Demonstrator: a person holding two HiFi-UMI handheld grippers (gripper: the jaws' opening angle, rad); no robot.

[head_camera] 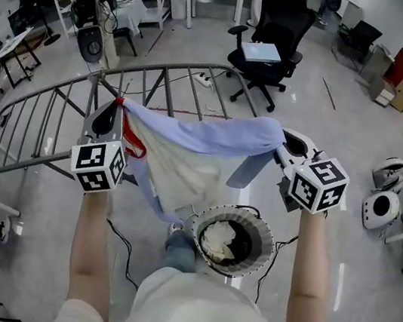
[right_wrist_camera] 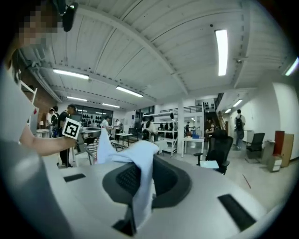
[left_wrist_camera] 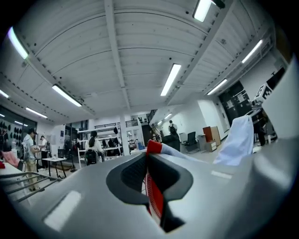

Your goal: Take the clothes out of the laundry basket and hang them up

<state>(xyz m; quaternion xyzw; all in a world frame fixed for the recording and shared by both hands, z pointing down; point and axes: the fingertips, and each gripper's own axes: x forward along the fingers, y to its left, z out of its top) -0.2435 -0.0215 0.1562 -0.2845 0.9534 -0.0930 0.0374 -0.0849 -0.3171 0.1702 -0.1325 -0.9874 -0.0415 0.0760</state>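
We are in the hanging step: one garment (head_camera: 202, 147), pale blue and cream with a red edge, is out of the laundry basket (head_camera: 260, 259) and held spread between our two hands above the floor. The left claw (head_camera: 115, 107) is closed tight on the red-trimmed corner; in the left gripper view the red edge runs straight down the slit between its jaws. The right claw (head_camera: 283, 146) is likewise clamped shut on the opposite blue corner, and in the right gripper view the cloth drapes over the jaw tips and hangs down through the gap. Between the two grips the top edge is pulled fairly straight, while the body of the garment sags below it, with a strip of it trailing lower toward the basket. The drying rack (head_camera: 161, 81) stands just beyond the garment, its grey bars showing above and to the left of the cloth; the garment does not seem to rest on any bar yet, though its far edge overlaps the rack in the head view and we cannot be sure of contact. The basket sits below the garment, close to our feet, with a white cloth (head_camera: 219, 240) in it. Next, we judge, both claws should carry the taut edge forward over a bar, lower it so the cloth falls on both sides, and only then let go.
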